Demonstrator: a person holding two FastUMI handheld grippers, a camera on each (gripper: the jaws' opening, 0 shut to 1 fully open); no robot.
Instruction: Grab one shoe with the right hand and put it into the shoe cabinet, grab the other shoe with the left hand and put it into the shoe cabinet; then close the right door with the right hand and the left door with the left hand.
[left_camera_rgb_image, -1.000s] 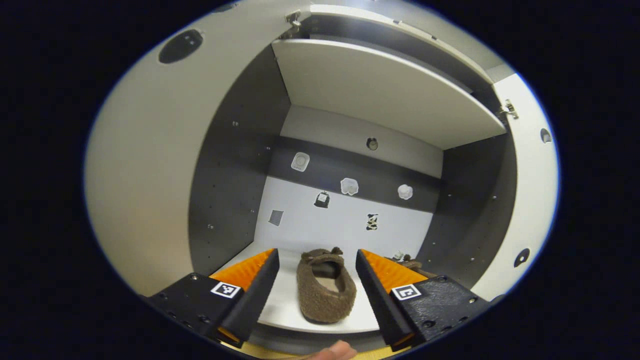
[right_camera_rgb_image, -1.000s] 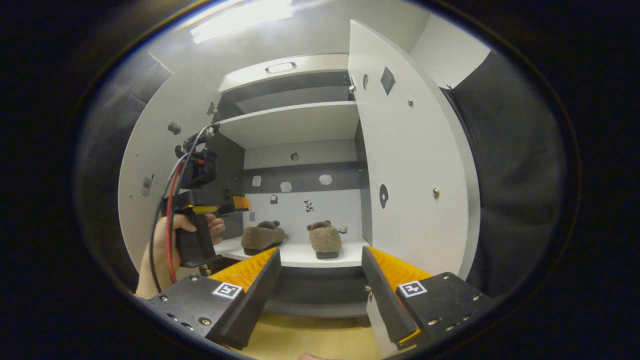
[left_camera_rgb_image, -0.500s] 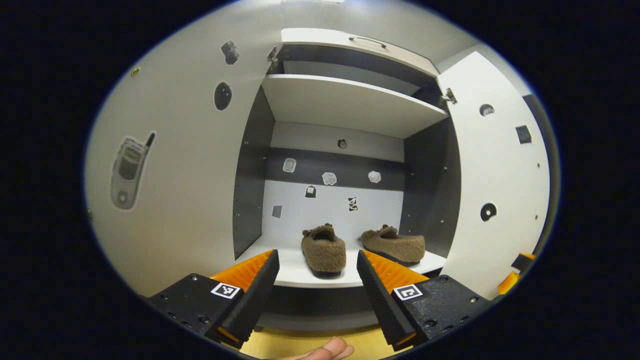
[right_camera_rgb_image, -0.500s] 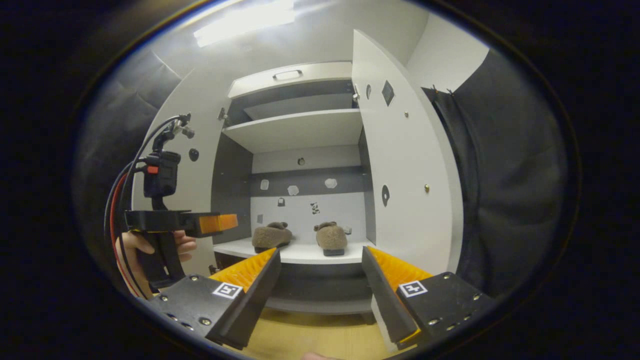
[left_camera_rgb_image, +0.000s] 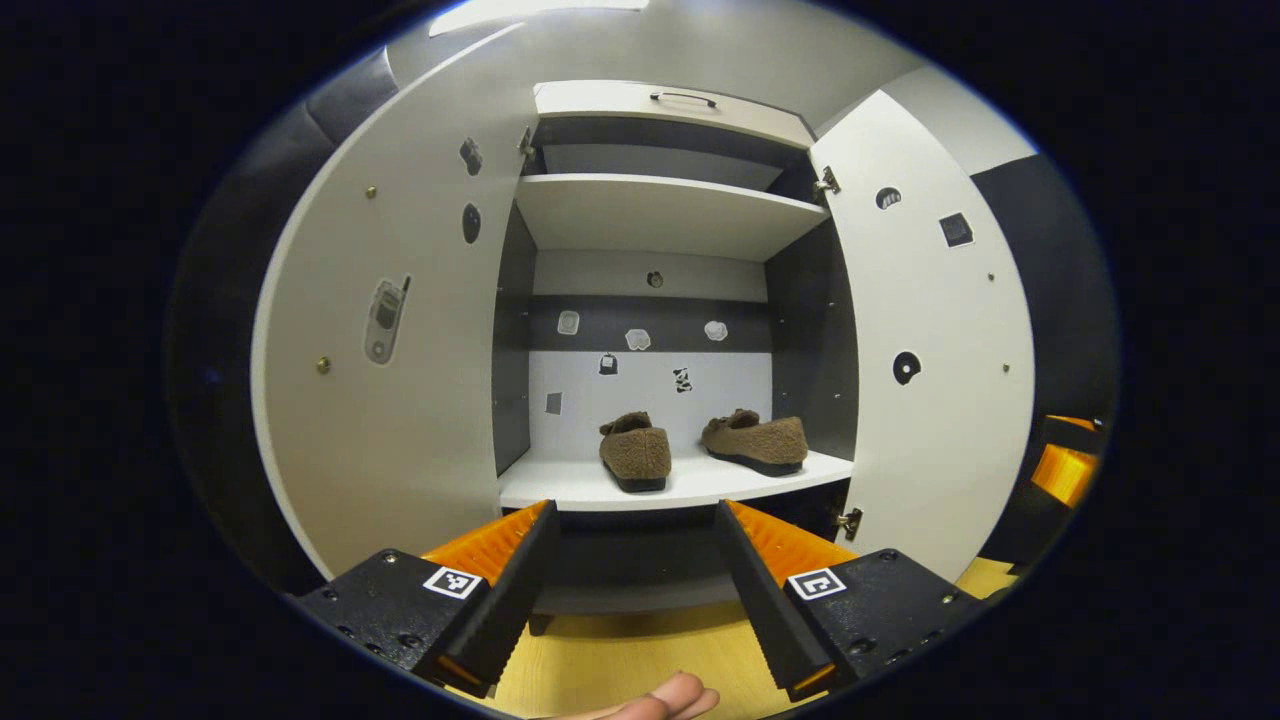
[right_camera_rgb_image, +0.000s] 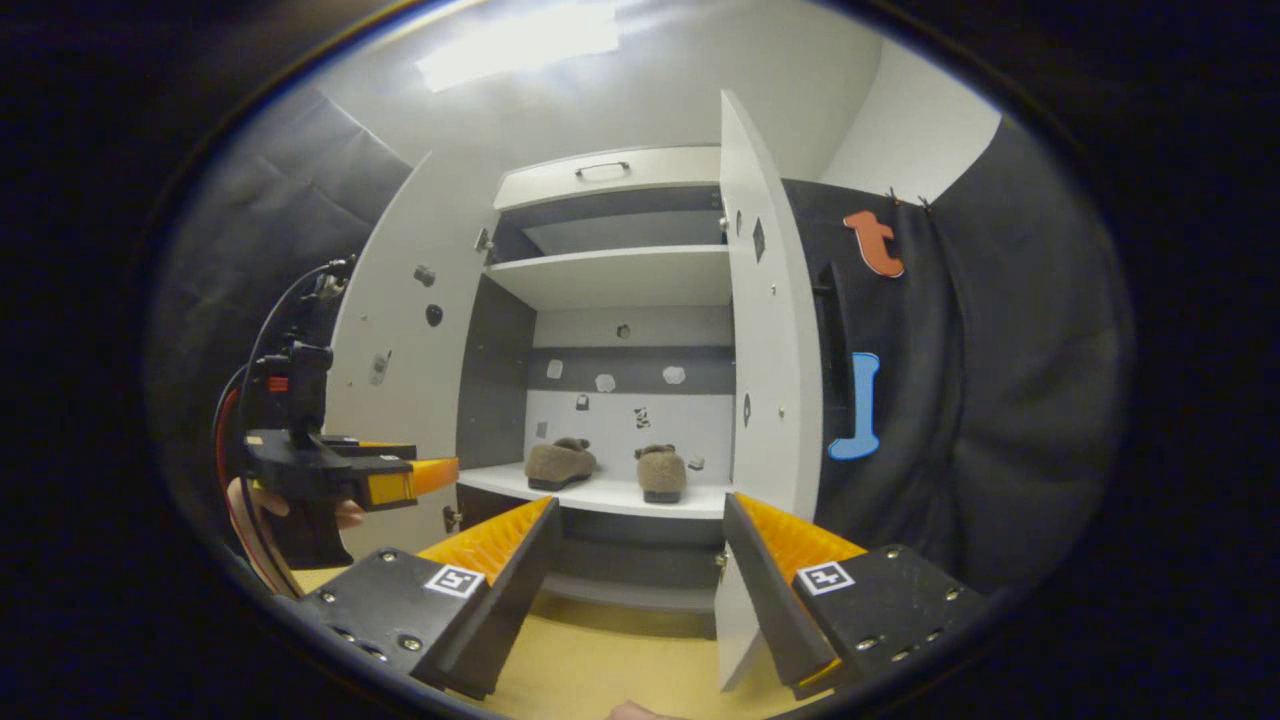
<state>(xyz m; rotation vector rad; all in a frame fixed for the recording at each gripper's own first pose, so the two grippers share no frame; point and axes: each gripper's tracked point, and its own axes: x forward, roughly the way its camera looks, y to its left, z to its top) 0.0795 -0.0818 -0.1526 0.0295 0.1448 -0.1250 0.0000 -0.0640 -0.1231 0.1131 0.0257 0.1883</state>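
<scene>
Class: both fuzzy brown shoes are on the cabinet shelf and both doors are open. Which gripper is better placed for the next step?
Right. The open right gripper sits beside the white right door, which likely closes first; the left gripper is by the left door.

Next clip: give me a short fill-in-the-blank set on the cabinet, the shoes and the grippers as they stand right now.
1. Both shoes, one beside the other, sit on the cabinet's ____ shelf.
2. The left door and the right door both stand ____.
3. The left gripper and the right gripper each hold ____ between their fingers.

Missing words: lower; open; nothing
</scene>
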